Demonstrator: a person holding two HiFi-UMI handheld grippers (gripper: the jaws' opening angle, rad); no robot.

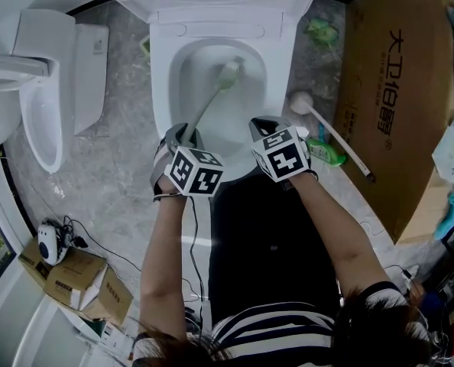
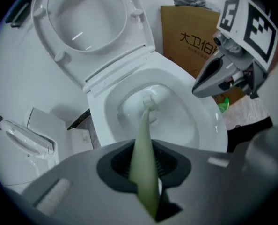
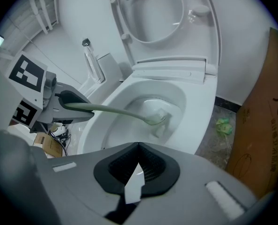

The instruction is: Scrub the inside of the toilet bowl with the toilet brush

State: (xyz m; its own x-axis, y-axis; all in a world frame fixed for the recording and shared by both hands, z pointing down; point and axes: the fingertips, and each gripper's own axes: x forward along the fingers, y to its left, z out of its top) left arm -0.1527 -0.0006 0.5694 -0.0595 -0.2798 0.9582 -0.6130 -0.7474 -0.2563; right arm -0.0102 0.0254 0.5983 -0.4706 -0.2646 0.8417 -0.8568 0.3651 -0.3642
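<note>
Left gripper view is showing the left gripper (image 2: 147, 186) clamping its fingers on the pale green toilet brush (image 2: 144, 139), whose head is lying inside the white toilet bowl (image 2: 181, 125). The right gripper (image 3: 136, 172) is hovering over the rim, fingers together, gripping nothing. The bristles are blurring together. A cardboard box (image 1: 399, 90) is standing on the grey marbled floor (image 1: 120, 167).

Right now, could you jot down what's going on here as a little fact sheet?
Place: white ceramic toilet bowl, with its seat and lid raised
Left tool: shut on the pale green plastic toilet brush
Brush head: low inside the bowl, towards the back
Right tool: shut, holding nothing, above the bowl's front rim
Nearby: brown cardboard box on the floor, at the person's right
</note>
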